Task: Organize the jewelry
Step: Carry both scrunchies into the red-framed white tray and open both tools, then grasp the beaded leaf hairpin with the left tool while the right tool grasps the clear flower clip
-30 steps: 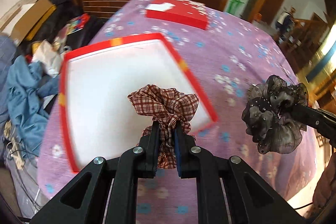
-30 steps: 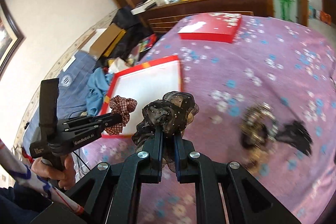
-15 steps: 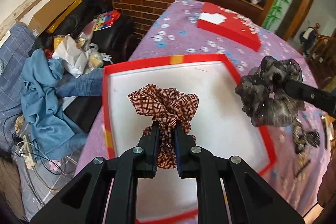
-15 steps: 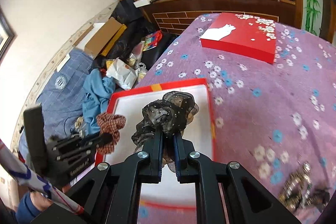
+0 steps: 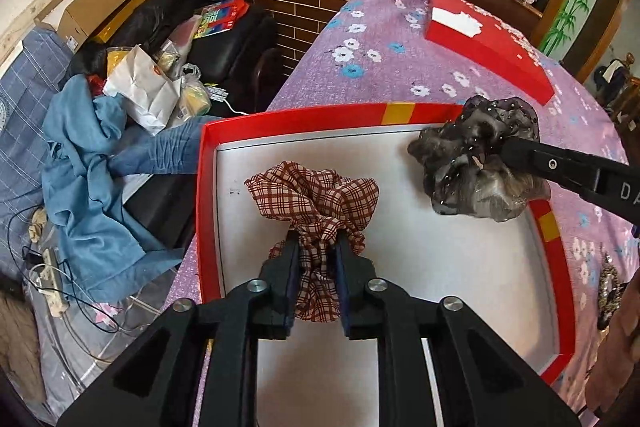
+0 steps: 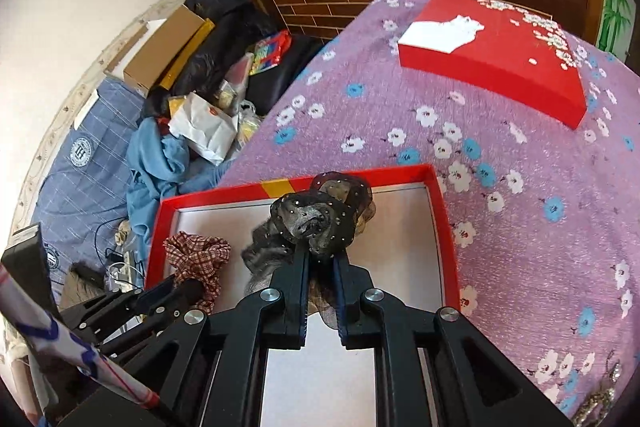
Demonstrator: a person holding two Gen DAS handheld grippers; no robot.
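Opening tongs (image 5: 316,259), scrunchie (image 5: 316,195) between.

We see the open tray (image 5: 206,211) at the near-left corner of the table (image 6: 520,227), lid (image 6: 500,67) well behind it to the right. Over the tray floor: checked scrunchie (image 5: 316,199) left, sheer scrunchie (image 5: 476,167) right, apart. Clothes pile (image 5: 88,187) off the table's left edge.

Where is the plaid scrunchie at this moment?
The plaid scrunchie sits between the left gripper fingers, whose jaws are opening, above the white floor of the red tray, on its left side, beside the black scrunchie.
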